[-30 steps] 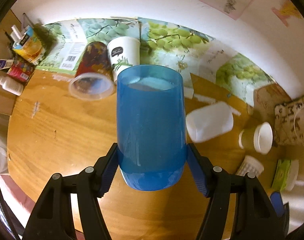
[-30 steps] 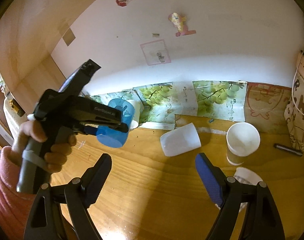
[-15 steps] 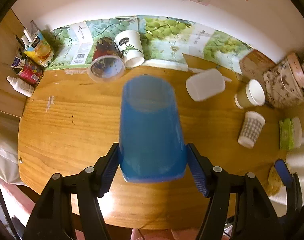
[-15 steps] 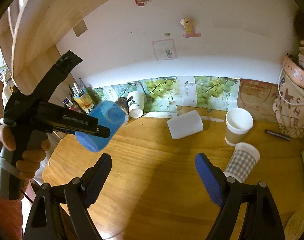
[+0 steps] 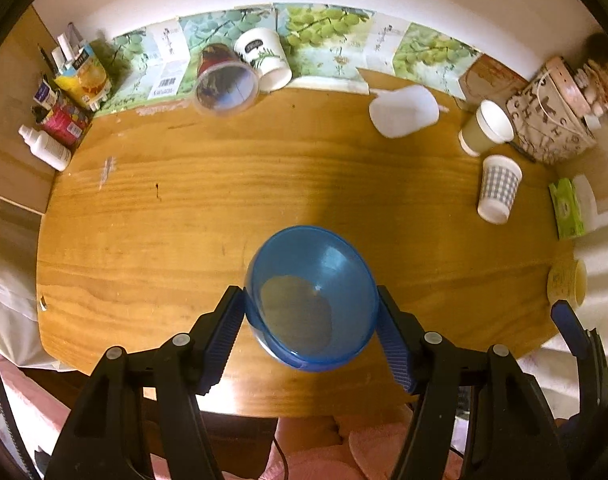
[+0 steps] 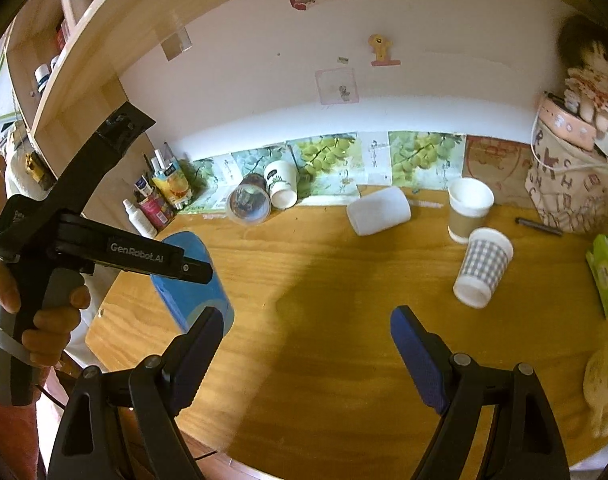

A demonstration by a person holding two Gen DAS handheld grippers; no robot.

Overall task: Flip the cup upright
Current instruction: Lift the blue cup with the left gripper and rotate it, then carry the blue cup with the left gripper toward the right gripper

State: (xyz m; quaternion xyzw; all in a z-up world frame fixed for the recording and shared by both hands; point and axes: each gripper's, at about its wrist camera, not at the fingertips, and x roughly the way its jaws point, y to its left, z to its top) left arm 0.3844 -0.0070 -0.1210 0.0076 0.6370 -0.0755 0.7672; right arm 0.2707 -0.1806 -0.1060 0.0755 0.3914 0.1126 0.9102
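A translucent blue cup [image 5: 312,300] sits between the blue pads of my left gripper [image 5: 310,296], which points steeply down over the front part of the wooden table [image 5: 184,208]. I look into the cup's open mouth and see its base. The jaws are closing a little tighter on its sides. In the right wrist view the same blue cup [image 6: 192,280] hangs tilted above the table's left front corner, under the hand-held left gripper [image 6: 196,270]. My right gripper [image 6: 306,316] is open over the table's front, with nothing between its fingers.
A white cup [image 5: 404,110] lies on its side at the back. Beside it stand a paper cup [image 5: 486,128] and an upside-down checked cup [image 5: 498,188]. Two more cups [image 5: 224,84] lie at the back left near bottles [image 5: 44,148]. A printed bag [image 5: 552,120] stands at the right.
The left gripper has tipped from facing the wall to facing down, and the blue cup has turned with it, mouth now toward the camera. Both grippers have drawn back toward the table's front edge.
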